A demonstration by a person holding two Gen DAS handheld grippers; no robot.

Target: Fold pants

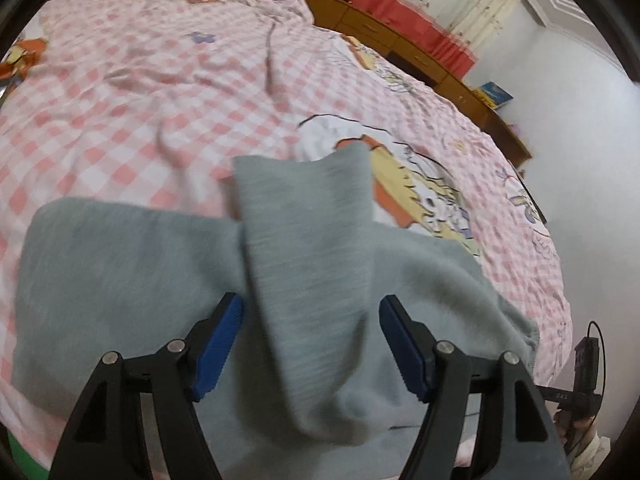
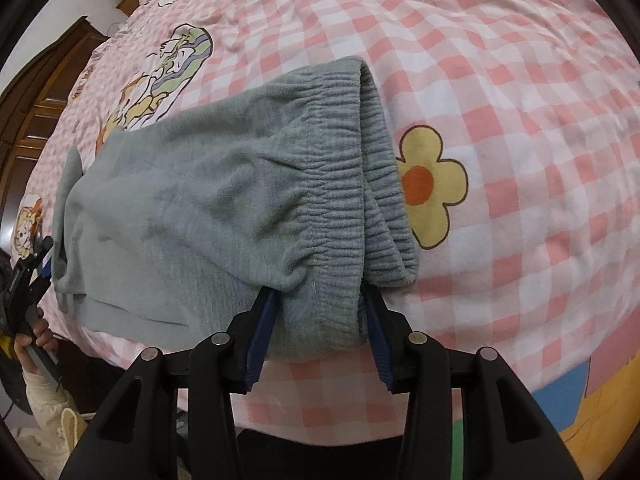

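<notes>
Two views: left wrist, left tool (image 1: 311, 344) gaping around a raised leg of the grey fleece pants (image 1: 308, 240) on the gingham bed (image 1: 120, 100); right wrist, right tool (image 2: 318, 336) flanking the elastic waistband (image 2: 340, 184), grip uncertain, so lifting may let it slip free.

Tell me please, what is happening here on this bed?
A person is folding grey-green fleece pants on a bed with a pink checked sheet, a handheld gripper in each hand. The right gripper has its fingers on either side of the elastic waistband near the bed's edge. The left gripper, at the other end, is open around a raised fold of pant leg. Whether either one really grips the cloth is unclear.
</notes>
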